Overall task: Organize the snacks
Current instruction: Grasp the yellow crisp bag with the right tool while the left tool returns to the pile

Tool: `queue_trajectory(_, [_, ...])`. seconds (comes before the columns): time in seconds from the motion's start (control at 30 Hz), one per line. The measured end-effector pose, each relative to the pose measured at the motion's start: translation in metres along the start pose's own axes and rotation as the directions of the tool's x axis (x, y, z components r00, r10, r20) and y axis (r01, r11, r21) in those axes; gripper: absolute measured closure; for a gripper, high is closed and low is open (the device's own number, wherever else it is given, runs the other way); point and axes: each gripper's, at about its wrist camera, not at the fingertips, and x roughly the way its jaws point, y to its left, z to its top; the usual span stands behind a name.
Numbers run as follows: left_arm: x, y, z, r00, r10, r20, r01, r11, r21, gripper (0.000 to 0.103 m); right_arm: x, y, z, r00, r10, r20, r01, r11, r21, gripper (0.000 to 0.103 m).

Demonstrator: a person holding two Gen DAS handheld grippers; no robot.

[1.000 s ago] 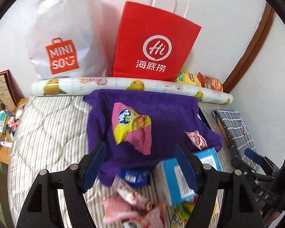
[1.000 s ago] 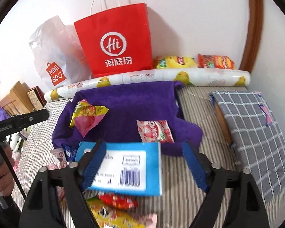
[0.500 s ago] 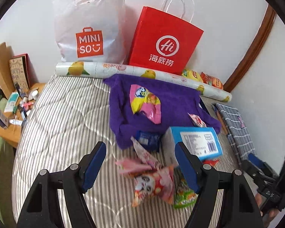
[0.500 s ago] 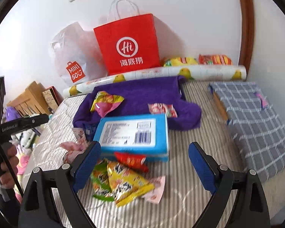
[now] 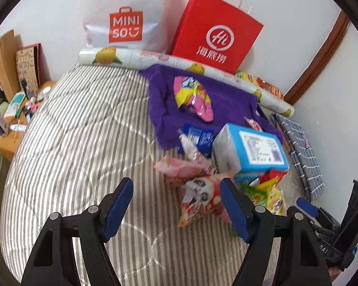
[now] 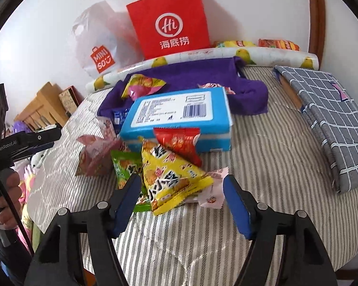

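Observation:
A heap of snack packets lies on a striped bed [image 5: 78, 147]. A blue box [image 6: 179, 116] [image 5: 253, 147] sits in its middle, half on a purple towel [image 6: 198, 74] [image 5: 226, 100]. A yellow triangular packet [image 6: 169, 181], a red packet [image 6: 179, 143] and a green packet [image 6: 124, 164] lie in front of the box. A cat-print packet [image 5: 200, 195] and a pink packet [image 5: 179, 166] lie to its left. My left gripper [image 5: 176, 205] is open and empty above the bed. My right gripper [image 6: 181, 197] is open and empty, just above the yellow packet.
A red paper bag [image 6: 169, 21] and a white MINISO bag [image 5: 126, 16] stand against the wall behind a fruit-print roll [image 6: 226, 56]. Two chip bags [image 6: 257, 44] lie behind the roll. A grey checked cushion [image 6: 327, 119] lies at right. A cluttered wooden table [image 5: 9, 124] stands left.
Both grippers have pulled back and risen, so the whole snack heap has come into view. Both stay open and empty. The snacks have not moved.

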Motion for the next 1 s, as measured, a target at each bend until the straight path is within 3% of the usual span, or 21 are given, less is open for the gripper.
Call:
queue_trajectory(0.23, [0.002,0.021,-0.01,1.0,0.01,-0.006,-0.01,1.0,-0.023,0.03,0.022,0.024,0.005,0.998,-0.066,0.005,0.066,0.989,-0.135,0.032])
queue_trajectory(0.5, [-0.003,0.038,-0.016,1.0,0.005,-0.002,-0.005,0.999,-0.042,0.03,0.059,0.027,0.005,0.995,-0.062,-0.078,0.05,0.988,-0.147,0.034])
queue_trajectory(0.73, [-0.001,0.028,-0.016,0.999,-0.051,0.006,0.051,0.999,-0.014,0.03,0.041,0.037,-0.007,0.998,-0.055,-0.044,0.046,0.981,-0.187,0.052])
queue_trajectory(0.83, [0.001,0.015,-0.015,0.995,-0.103,0.006,0.103,0.995,0.007,0.03,0.03,0.038,-0.009,0.999,-0.038,-0.021,0.034,0.984,-0.174,0.052])
queue_trajectory(1.0, [0.011,-0.005,-0.012,0.992,-0.127,-0.015,0.128,0.991,0.029,0.03,0.01,0.034,-0.009,0.999,-0.022,0.03,0.026,0.988,-0.15,0.052])
